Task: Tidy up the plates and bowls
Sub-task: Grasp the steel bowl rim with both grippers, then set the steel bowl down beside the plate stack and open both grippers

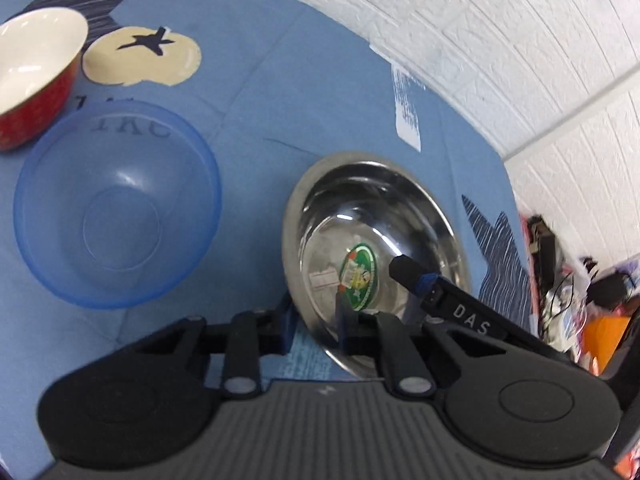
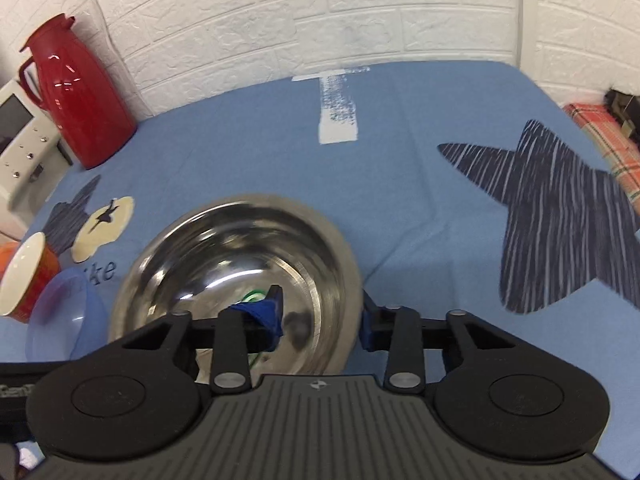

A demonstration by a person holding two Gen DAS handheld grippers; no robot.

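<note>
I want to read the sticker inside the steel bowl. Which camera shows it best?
The left wrist view: the green sticker lies open on the floor of the steel bowl. In the right wrist view only a green sliver peeks past a finger of the tongs.

Right gripper finger (image 1: 472,314): "DAS"
Tablecloth (image 2: 400,168): "ike", partly hidden
Steel bowl (image 1: 400,200) sticker (image 1: 359,274): print unreadable

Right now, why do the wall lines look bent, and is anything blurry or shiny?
Left wrist view: fisheye lens bows the white brick wall; glare streaks the steel bowl. Right wrist view: that bowl's rim is smeared by motion blur; highlights glint on the red jug.
</note>
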